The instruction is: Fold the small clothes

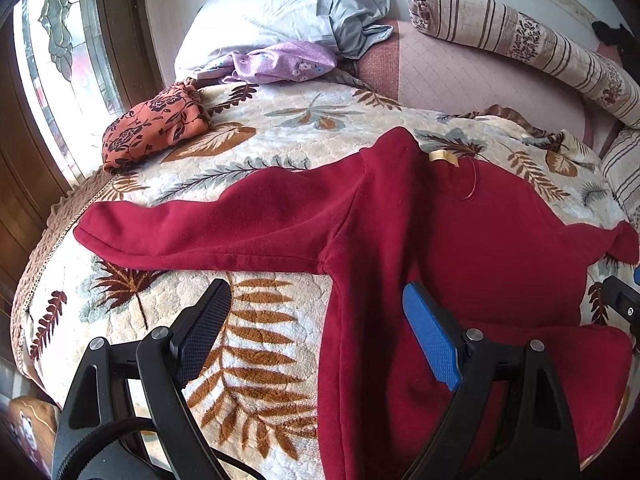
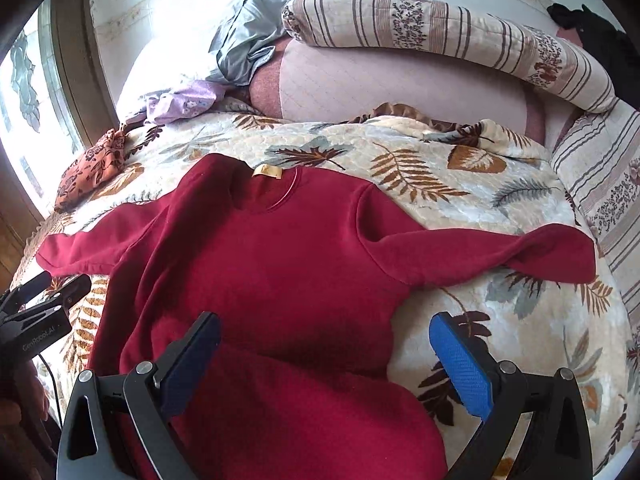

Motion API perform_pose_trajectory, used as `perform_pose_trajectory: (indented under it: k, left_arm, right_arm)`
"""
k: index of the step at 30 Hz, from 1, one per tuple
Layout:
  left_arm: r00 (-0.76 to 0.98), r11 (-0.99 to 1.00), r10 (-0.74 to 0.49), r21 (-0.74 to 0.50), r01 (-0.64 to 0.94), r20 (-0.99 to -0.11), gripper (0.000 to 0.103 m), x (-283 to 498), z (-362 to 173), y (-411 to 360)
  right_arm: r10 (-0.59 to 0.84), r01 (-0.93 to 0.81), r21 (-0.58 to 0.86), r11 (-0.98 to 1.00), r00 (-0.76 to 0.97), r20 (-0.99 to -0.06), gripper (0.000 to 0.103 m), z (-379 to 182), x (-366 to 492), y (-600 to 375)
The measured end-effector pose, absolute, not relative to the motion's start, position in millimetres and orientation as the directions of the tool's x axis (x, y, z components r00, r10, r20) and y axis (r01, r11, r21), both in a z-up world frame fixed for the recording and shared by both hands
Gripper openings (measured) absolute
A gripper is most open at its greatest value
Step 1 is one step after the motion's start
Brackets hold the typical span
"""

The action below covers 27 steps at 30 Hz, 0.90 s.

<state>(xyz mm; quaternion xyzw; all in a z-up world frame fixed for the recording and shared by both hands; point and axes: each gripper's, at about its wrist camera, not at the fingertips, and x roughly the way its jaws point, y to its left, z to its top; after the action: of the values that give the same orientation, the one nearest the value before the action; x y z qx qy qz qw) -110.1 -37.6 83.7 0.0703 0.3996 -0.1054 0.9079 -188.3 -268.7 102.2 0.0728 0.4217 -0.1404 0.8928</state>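
A dark red long-sleeved sweater (image 1: 460,248) lies flat on the leaf-patterned blanket (image 1: 256,332), collar away from me, both sleeves spread out sideways; its lower part looks folded up over the body. It also shows in the right wrist view (image 2: 264,264). My left gripper (image 1: 316,300) is open and empty, hovering over the sweater's left side edge below the left sleeve. My right gripper (image 2: 326,330) is open and empty over the sweater's lower right part. The left gripper also shows at the left edge of the right wrist view (image 2: 52,288).
An orange floral cloth (image 1: 154,126) and a purple floral cloth (image 1: 280,62) lie at the blanket's far left by a grey pillow (image 1: 280,12). A striped rolled quilt (image 2: 440,36) lies at the back. A window (image 1: 52,60) is on the left.
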Motion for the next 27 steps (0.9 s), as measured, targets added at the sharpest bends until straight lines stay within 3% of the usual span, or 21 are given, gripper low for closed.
perform_pose_trajectory:
  k: [18, 27]
  left_arm:
    - [0.638, 0.964, -0.142, 0.042, 0.264, -0.757, 0.088, -106, 74, -54]
    - [0.564, 0.963, -0.195, -0.046, 0.267, -0.802, 0.088, -105, 61, -55]
  right_arm:
    - [-0.228, 0.312, -0.041, 0.949, 0.593, -0.772, 0.103, 88, -165, -250]
    - [-0.213, 0.303, -0.035, 0.953, 0.578, -0.788, 0.103, 82, -162, -247]
